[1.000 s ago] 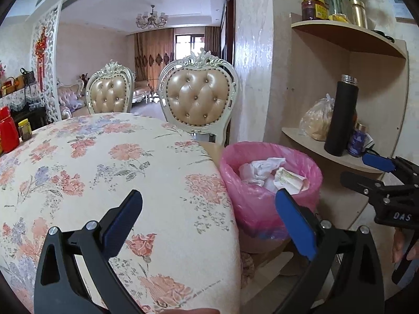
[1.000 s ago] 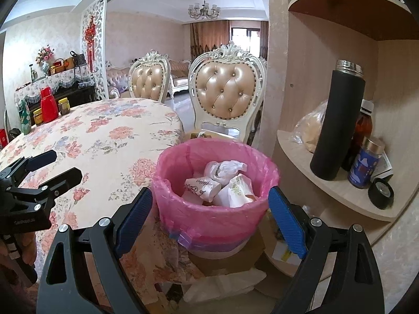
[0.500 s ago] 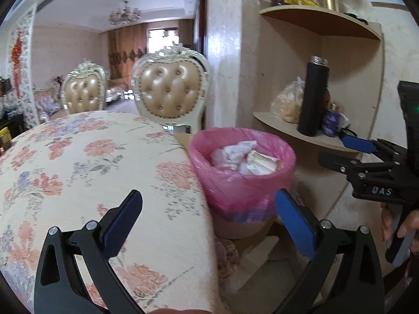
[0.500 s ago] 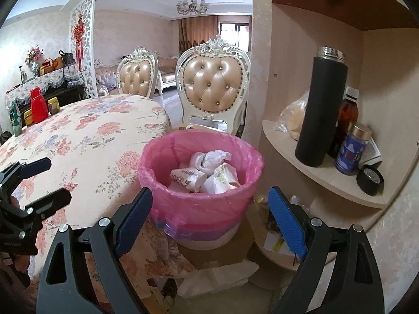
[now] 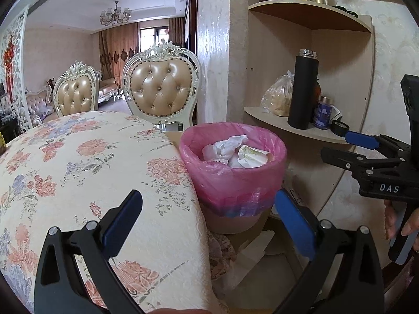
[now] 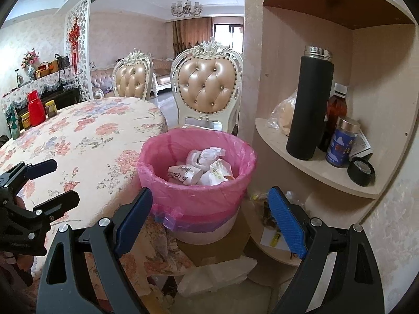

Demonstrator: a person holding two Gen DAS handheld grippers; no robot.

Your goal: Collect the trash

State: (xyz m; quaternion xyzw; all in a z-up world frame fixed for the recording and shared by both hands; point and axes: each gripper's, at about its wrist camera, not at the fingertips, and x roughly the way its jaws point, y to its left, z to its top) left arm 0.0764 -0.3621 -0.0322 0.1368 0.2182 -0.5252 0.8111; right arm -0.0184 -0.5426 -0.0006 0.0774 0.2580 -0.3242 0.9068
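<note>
A bin lined with a pink bag (image 5: 233,180) (image 6: 199,196) stands on cardboard beside the flowered table (image 5: 78,172) (image 6: 86,141). Crumpled white paper and wrappers (image 5: 237,153) (image 6: 203,168) lie inside it. My left gripper (image 5: 209,217) hangs open over the table's edge, short of the bin, with nothing between its fingers. My right gripper (image 6: 209,214) is open too, just in front of the bin, and holds nothing. Each gripper shows at the side of the other's view, the right one (image 5: 366,151) and the left one (image 6: 44,180).
A corner shelf (image 6: 314,170) to the right of the bin carries a black flask (image 6: 309,104), bottles, a tin and a bagged loaf. Two padded chairs (image 6: 207,83) stand behind the table. A red jug and jars (image 6: 36,110) sit at the table's far left. Paper and cardboard (image 6: 217,274) lie on the floor.
The left wrist view has swung to the right and rolled a little, so the bin and shelf sit more central. Both grippers stay open and empty, hardly moving.
</note>
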